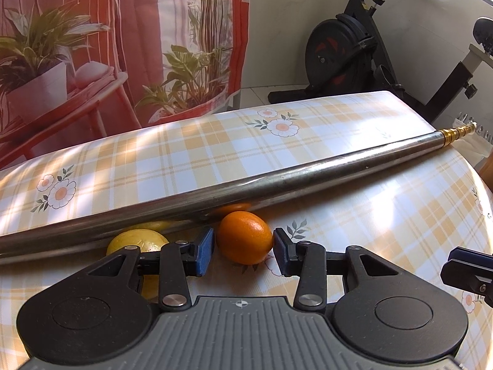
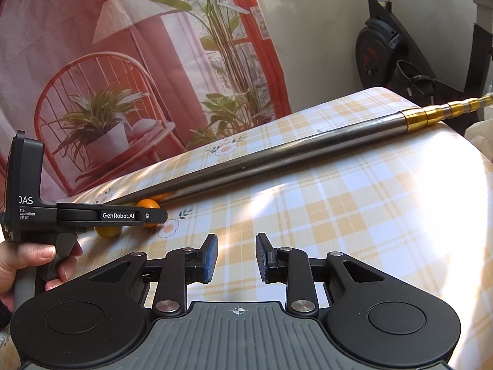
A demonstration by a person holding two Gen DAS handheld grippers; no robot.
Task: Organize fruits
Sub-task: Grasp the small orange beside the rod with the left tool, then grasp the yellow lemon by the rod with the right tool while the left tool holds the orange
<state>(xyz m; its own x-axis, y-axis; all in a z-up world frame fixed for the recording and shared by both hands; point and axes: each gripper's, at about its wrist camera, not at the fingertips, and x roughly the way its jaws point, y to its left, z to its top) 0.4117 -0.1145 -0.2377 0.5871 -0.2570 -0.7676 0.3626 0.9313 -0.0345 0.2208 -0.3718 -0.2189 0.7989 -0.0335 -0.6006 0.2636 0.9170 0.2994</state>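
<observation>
black left gripper [image 2: 154,215] marked "GenRobot.AI", flanking orange [image 1: 244,237]

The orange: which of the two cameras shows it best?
The left wrist view: the orange sits whole and close between the left gripper's open jaws, beside the metal pole. In the right wrist view it is small and partly hidden behind the other gripper.
</observation>
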